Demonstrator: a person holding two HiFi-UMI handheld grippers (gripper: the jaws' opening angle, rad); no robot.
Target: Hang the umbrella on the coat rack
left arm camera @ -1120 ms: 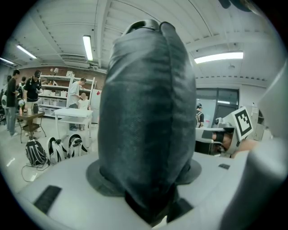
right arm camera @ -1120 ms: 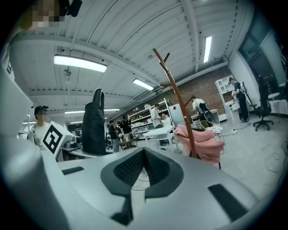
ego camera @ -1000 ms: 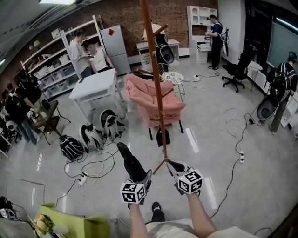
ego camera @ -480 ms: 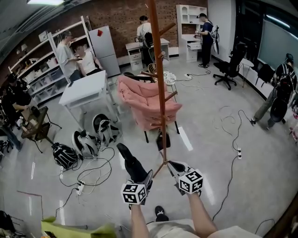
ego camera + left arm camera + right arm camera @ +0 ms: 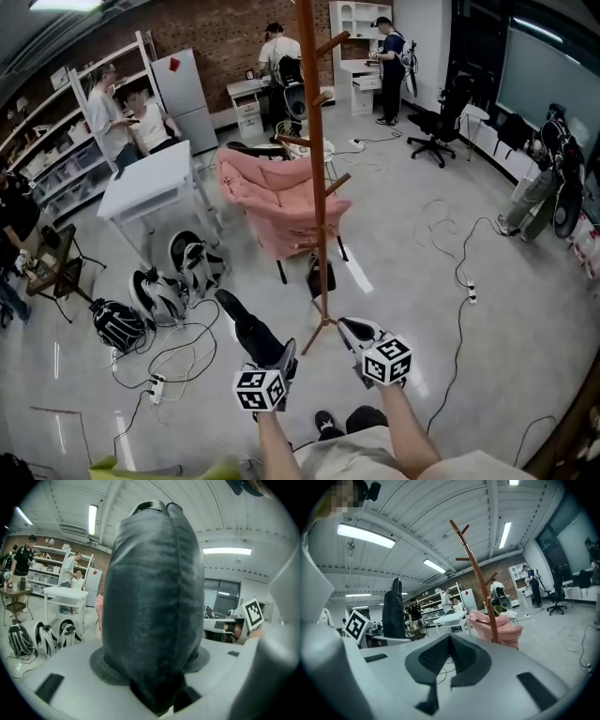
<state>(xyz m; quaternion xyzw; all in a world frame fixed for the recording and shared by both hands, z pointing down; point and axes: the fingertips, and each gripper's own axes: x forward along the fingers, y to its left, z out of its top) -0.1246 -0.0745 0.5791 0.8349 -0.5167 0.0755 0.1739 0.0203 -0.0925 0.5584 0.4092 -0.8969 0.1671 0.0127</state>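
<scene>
Workshop floor (image 5: 534,309): left gripper (image 5: 279,354) grips umbrella (image 5: 246,328) beside coat rack (image 5: 317,187).

Umbrella (image 5: 246,328) left of coat rack (image 5: 316,187), armchair (image 5: 267,202) behind, table (image 5: 150,183) left of armchair, backpacks (image 5: 183,270) on floor before table

Changes logged from my remote station:
- The left gripper (image 5: 284,358) and the right gripper (image 5: 358,333) now sit further apart.
- The umbrella (image 5: 246,323) tip now leans further left of the left fingers.
- The coat rack (image 5: 317,187) pole now stands straighter, just ahead of the right fingers.
</scene>
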